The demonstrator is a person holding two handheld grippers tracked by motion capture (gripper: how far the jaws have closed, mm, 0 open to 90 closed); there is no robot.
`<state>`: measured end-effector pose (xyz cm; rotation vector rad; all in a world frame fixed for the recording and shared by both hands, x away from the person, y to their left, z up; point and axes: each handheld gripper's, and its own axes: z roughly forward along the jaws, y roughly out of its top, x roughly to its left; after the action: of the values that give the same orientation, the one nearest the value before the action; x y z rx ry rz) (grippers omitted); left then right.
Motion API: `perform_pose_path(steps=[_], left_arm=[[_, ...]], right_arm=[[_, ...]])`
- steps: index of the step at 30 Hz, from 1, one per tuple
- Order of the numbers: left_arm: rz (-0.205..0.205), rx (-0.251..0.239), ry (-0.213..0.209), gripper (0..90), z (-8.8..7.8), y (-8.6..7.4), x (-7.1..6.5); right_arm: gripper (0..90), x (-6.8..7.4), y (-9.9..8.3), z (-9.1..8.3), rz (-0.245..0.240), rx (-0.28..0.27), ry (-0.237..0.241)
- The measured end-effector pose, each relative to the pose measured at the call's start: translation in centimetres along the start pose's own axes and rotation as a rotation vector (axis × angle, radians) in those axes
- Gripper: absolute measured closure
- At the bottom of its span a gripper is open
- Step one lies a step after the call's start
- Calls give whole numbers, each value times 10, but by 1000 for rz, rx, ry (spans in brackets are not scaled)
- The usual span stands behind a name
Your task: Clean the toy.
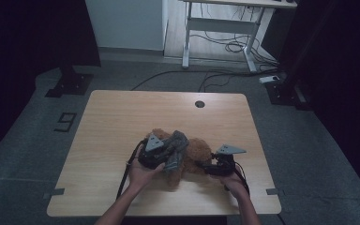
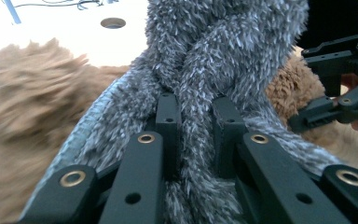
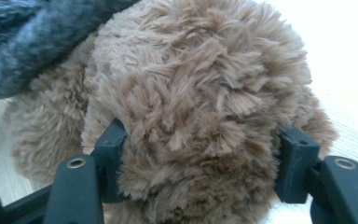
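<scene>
Two grippers at work on a heap of fuzzy cloth on the table

Nearest me, the left gripper (image 2: pixel 196 126) is clenched on a grey fuzzy cloth (image 2: pixel 223 51), and the right gripper (image 3: pixel 200 163) has a brown fuzzy cloth (image 3: pixel 200 93) bulging between its jaws, pads against the pile. Both cloths lie mid-table (image 1: pixel 122 112), grey draped over brown. Beyond, on the floor, tape forms a "9" (image 1: pixel 65 122); no brand is readable.

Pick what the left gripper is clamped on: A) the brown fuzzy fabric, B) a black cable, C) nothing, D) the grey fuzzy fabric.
D: in the left gripper view the left gripper pinches a fold of the grey fuzzy fabric tightly between its jaws.
</scene>
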<state>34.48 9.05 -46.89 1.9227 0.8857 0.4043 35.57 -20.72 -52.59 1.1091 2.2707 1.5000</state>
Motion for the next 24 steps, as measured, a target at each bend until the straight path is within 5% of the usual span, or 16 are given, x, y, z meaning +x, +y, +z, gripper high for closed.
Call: perform_pose_path(steps=[3,8,9,10,11,14,18,21,24], left_arm=[[-22,-12,15,760,-10,-3,9],[-124,-39,92,755,-39,-15,51],[-124,-39,92,755,-39,-15,51],[-152,-23,149,755,-44,-22,65],[-183,-8,156,756,-44,-28,74],[-255,79,127,755,-32,-51,93],[-334,45,79,757,-27,-66,100],[-303,40,95,757,-31,-57,98],[-247,-33,77,758,-47,-26,83]], right_arm=[[364,-1,-1,0,9,-5,2],[376,-3,-1,1,34,-16,0],[376,-3,-1,1,34,-16,0],[378,-4,-1,1,38,-17,-2],[380,-5,-2,0,39,-15,-4],[381,-6,-4,0,37,-22,0],[382,-6,-4,1,38,-27,-7],[382,-5,-4,1,36,-29,-11],[384,-5,-3,2,28,-31,-26]])
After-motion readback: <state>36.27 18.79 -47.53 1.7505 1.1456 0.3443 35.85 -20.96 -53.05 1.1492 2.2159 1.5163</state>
